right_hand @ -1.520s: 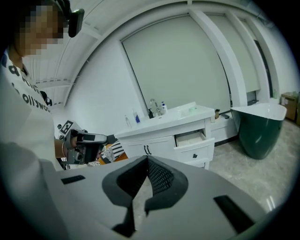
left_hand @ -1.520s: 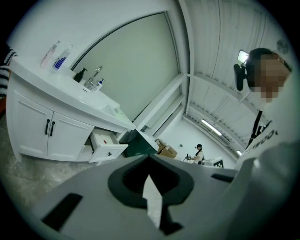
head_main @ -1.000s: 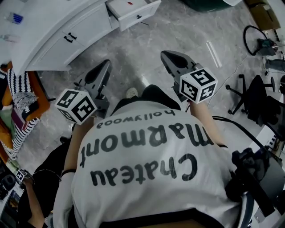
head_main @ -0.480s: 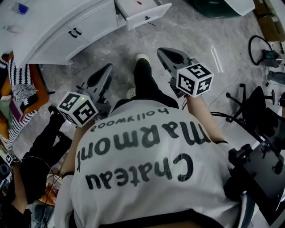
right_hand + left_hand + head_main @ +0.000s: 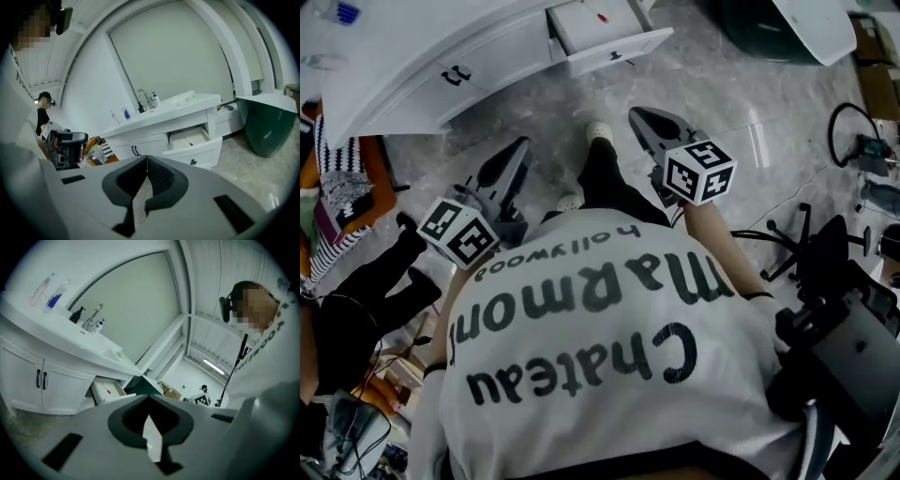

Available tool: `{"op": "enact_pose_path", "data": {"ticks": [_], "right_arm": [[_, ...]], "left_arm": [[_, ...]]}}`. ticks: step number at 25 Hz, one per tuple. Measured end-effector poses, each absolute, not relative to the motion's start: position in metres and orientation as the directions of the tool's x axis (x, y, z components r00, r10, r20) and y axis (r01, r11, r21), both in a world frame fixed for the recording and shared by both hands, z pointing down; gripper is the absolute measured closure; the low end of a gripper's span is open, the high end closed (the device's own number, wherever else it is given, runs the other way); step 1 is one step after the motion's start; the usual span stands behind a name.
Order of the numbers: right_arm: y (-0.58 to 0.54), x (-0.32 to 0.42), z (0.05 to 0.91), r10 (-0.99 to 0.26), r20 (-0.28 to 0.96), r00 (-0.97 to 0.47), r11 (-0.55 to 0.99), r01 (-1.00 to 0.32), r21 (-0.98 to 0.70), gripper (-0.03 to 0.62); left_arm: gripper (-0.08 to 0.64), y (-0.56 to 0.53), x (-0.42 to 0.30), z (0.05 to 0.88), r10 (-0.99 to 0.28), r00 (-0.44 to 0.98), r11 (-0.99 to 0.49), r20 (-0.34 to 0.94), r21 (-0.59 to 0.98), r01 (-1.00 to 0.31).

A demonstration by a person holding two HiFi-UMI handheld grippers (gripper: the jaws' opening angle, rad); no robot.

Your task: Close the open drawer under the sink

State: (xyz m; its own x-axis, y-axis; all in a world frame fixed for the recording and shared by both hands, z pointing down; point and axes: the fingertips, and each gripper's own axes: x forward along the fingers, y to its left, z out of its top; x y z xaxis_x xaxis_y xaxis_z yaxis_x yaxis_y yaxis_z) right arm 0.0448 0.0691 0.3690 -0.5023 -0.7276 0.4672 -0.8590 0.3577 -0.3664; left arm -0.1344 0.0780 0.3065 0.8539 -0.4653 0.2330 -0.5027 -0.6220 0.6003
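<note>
The open white drawer point(image 5: 609, 37) sticks out of the white vanity point(image 5: 412, 84) under the sink, at the top of the head view. A small red item lies inside it. It also shows in the right gripper view, the drawer point(image 5: 194, 145) ahead and slightly right, and in the left gripper view, the drawer point(image 5: 108, 392) ahead and left. My left gripper point(image 5: 521, 145) and right gripper point(image 5: 637, 114) both hang over the marble floor, short of the drawer and apart from it. Each is shut with nothing held.
A dark green bin point(image 5: 267, 126) stands right of the vanity. A faucet point(image 5: 143, 101) and bottles sit on the counter. A striped cloth point(image 5: 337, 187) and a person in black point(image 5: 366, 291) are at the left. An office chair base point(image 5: 820, 244) and cables lie at the right.
Both grippers have moved forward toward the vanity, the right one further. My foot has stepped forward between them, and the drawer now sits closer in the head view.
</note>
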Motion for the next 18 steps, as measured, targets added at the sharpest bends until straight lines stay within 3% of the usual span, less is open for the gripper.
{"op": "enact_pose_path", "data": {"ticks": [18], "right_arm": [[-0.045, 0.101, 0.483, -0.604, 0.549, -0.578, 0.361, -0.812, -0.458, 0.581]], "left_arm": [[0.552, -0.026, -0.069, 0.392, -0.499, 0.739, -0.541, 0.453, 0.503, -0.674]]}}
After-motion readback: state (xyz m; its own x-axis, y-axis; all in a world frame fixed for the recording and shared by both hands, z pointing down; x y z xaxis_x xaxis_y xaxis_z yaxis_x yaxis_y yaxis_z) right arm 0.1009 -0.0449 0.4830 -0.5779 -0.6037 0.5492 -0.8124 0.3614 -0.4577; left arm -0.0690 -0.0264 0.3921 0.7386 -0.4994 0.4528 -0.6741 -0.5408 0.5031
